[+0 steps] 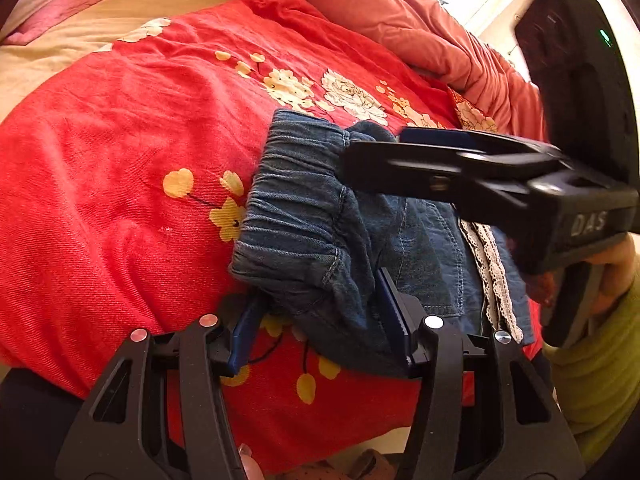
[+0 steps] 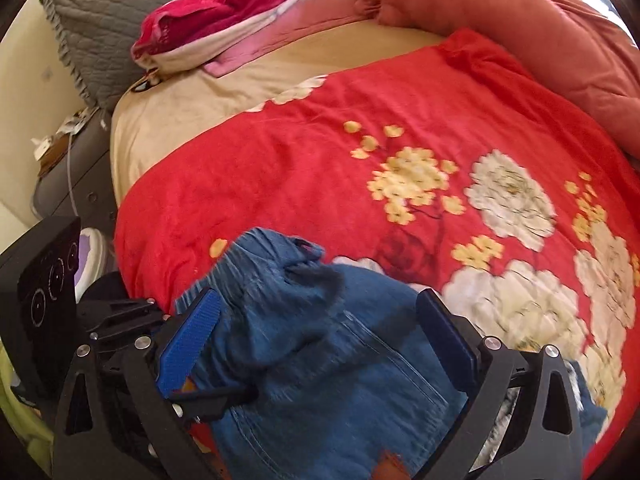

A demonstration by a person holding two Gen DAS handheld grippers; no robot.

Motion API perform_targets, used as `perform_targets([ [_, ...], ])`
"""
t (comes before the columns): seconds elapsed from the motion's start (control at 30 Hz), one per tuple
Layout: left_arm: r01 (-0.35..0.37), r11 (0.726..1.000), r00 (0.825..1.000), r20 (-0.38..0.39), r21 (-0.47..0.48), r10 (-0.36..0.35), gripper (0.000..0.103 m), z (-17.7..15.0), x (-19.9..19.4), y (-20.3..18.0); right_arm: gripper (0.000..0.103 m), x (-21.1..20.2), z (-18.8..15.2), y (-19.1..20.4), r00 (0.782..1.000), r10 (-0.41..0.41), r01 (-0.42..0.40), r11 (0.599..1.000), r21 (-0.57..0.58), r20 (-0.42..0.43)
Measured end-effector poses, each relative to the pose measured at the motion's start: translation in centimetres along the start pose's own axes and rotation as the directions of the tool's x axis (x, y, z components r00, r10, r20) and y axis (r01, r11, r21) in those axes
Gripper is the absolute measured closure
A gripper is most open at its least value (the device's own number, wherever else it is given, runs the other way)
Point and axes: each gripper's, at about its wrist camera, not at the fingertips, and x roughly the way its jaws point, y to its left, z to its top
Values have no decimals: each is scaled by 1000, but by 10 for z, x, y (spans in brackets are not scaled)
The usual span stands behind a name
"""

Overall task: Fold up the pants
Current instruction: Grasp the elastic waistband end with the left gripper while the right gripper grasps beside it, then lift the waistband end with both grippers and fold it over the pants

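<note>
Blue denim pants [image 1: 312, 224] with an elastic waistband and lace trim lie bunched on a red flowered blanket [image 1: 120, 184]. My left gripper [image 1: 324, 328] is open, its blue pads on either side of the near edge of the denim. My right gripper [image 1: 372, 152] reaches in from the right over the waistband, its fingers close together; whether it pinches cloth is unclear there. In the right wrist view the right gripper [image 2: 320, 332] stands open with the pants [image 2: 312, 344] between its pads, and the left gripper [image 2: 120, 320] is at lower left.
A rolled salmon quilt [image 2: 520, 28] runs along the far right of the bed. A grey pillow [image 2: 100, 12] and folded pink cloths [image 2: 224, 12] sit at the head. A grey nightstand [image 2: 68, 172] stands left of the bed. Beige sheet [image 2: 224, 92] shows beyond the blanket.
</note>
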Motion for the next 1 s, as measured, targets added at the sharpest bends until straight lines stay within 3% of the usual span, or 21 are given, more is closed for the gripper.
perform_targets([
  [0.1,8,1000,1000,0,-1,-8,57,1,-1,1,11,16,7,6,999,28,-29,999,-34,-24],
  [0.23,37,999,999,2,-17,-37,57,0,-3,6,49,36,7,7,991,110,-114,992,-54,-71],
  [0.33,53,998,999,6,-31,-53,56,0,-4,9,60,33,4,3,990,136,-138,990,-38,-47],
  [0.43,123,989,992,17,-79,-122,42,1,-11,13,69,11,-2,-7,981,193,-193,981,-3,24],
  [0.57,134,987,991,28,-87,-132,26,2,-19,7,71,-25,-12,-24,958,256,-262,964,33,131],
  [0.83,202,975,979,-2,-92,-203,25,11,-14,-24,71,-77,-37,-49,917,298,-324,944,61,263],
  [0.93,260,962,964,-32,-90,-263,48,16,-7,-43,71,-93,-51,-59,907,297,-333,940,75,299],
  [1.0,266,961,962,-48,-76,-270,56,19,-6,-56,71,-103,-62,-68,903,284,-326,941,86,321],
])
